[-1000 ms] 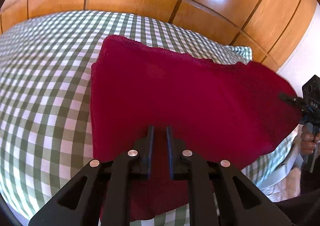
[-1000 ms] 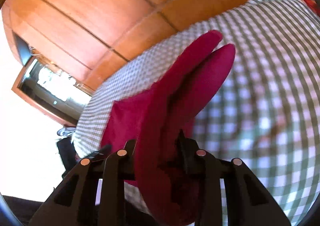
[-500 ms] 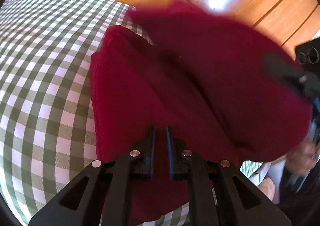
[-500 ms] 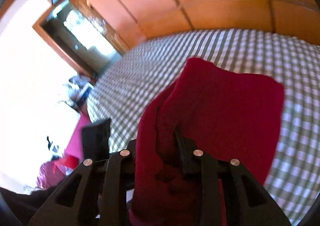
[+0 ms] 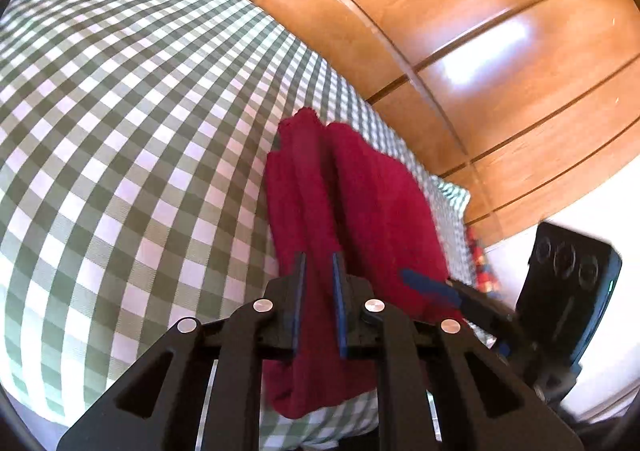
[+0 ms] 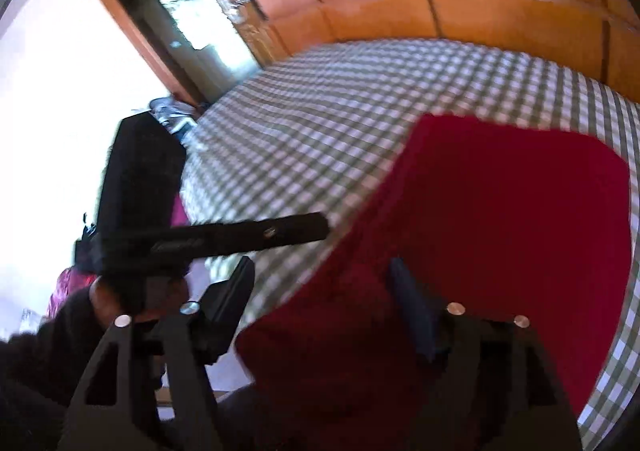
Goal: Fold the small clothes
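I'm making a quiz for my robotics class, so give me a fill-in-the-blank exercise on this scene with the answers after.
1. The cloth being folded is ____ in colour.
2. It lies on a bedcover with a green and white ____ pattern.
3. The left gripper is ____ on the cloth.
4. The right gripper has its jaws ____.

Answers: red; checked; shut; open

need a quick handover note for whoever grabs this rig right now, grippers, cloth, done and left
Left hand-held gripper: shut on the red cloth at its near edge.
Right hand-held gripper: jaws open, cloth lying between them, not pinched.
Cloth: folded over itself, lying on the checked bedspread near its edge.
Done: one fold laid down.
Left: release the left grip, smooth the layers, probably fold once more.
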A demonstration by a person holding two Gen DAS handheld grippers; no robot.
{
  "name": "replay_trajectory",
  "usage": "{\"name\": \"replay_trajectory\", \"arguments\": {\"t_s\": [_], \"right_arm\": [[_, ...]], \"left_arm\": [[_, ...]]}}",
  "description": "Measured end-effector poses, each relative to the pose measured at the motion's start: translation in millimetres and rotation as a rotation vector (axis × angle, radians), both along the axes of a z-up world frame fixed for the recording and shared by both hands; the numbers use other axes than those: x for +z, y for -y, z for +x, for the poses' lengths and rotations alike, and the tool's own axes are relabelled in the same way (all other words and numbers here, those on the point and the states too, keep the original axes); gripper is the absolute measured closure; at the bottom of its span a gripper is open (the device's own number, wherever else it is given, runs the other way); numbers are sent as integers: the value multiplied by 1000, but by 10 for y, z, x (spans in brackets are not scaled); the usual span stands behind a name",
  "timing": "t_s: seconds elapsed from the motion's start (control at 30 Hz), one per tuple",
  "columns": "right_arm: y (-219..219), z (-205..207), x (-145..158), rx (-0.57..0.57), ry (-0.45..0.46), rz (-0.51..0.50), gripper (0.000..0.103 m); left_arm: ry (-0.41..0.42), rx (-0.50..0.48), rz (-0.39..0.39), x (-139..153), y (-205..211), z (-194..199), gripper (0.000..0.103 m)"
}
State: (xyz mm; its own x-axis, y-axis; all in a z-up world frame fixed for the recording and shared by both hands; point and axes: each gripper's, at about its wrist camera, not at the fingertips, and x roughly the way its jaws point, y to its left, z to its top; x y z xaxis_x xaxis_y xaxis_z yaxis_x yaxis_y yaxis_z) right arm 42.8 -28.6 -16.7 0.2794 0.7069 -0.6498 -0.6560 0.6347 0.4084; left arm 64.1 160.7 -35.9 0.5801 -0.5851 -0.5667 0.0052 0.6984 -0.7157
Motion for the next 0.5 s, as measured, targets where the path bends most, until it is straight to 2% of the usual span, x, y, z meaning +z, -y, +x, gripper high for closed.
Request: {"name": "replay_trajectory", "arguments": {"t_s": [0.1, 0.17, 0.2, 0.3, 0.4, 0.5], "right_arm": [[278, -195, 115, -7, 23, 74, 27], [529, -319, 159, -41, 49, 96, 24], [710, -377, 135, -80, 59, 82, 24], [1081, -540, -28, -173, 80, -24, 24], [1360, -676, -302, -242, 46, -116, 24], [1390, -697, -544, -293, 9, -150, 24]], "left_arm": [[6, -21, -39, 86, 2, 24, 91], [8, -39, -61, 139, 25, 10, 69], [9, -53, -87, 171, 40, 1, 67], [35, -90, -104, 290, 117, -38, 67], [26, -134, -102, 325, 248, 5, 67], [-11, -174, -83, 280, 413, 91, 67]]}}
